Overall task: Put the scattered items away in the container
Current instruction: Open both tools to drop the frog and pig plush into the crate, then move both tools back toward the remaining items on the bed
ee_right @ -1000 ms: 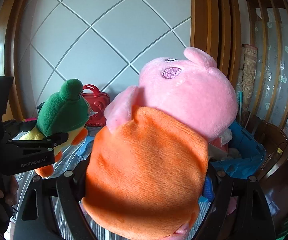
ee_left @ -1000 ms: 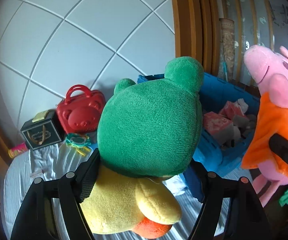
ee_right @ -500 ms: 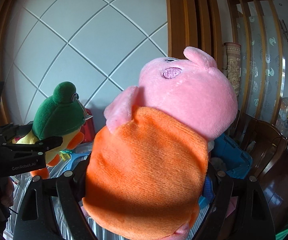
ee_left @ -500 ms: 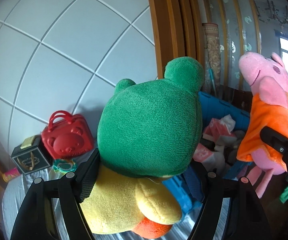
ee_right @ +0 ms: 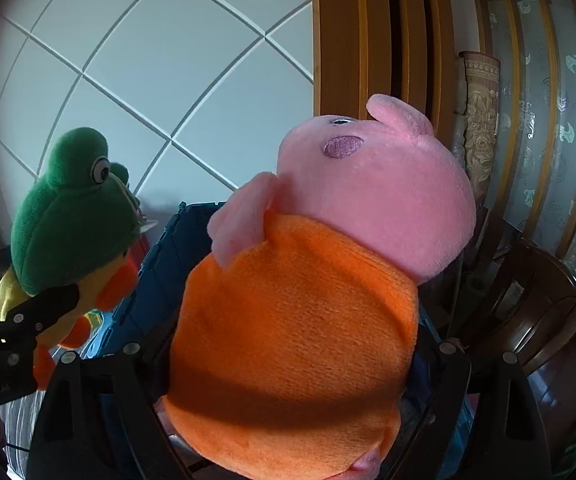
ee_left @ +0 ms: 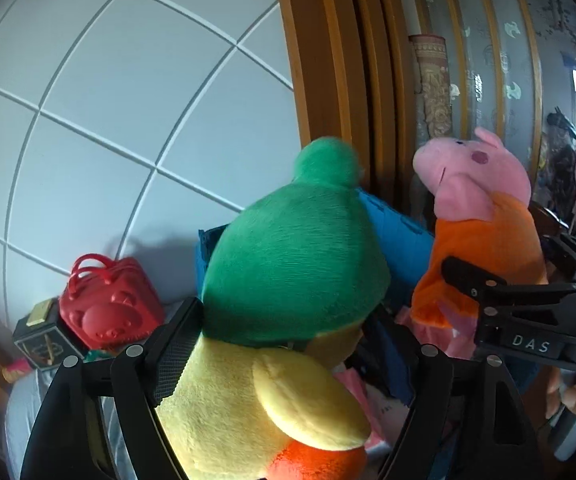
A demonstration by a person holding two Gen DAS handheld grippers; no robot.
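My left gripper (ee_left: 288, 344) is clamped on the green frog toy (ee_left: 292, 264), and my right gripper (ee_right: 288, 364) grips the pink pig toy (ee_right: 328, 280) by its orange dress. Both toys hang in front of the blue bin (ee_right: 167, 264), frog to its left, pig to its right. Only my left camera shows the red bag (ee_left: 107, 304) and dark box (ee_left: 43, 336) left of the bin; only my right shows the frog's eye.

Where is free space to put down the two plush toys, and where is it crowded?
Little shows. A striped cloth strip lies bare below the red bag and dark box. The blue bin already holds pink items.
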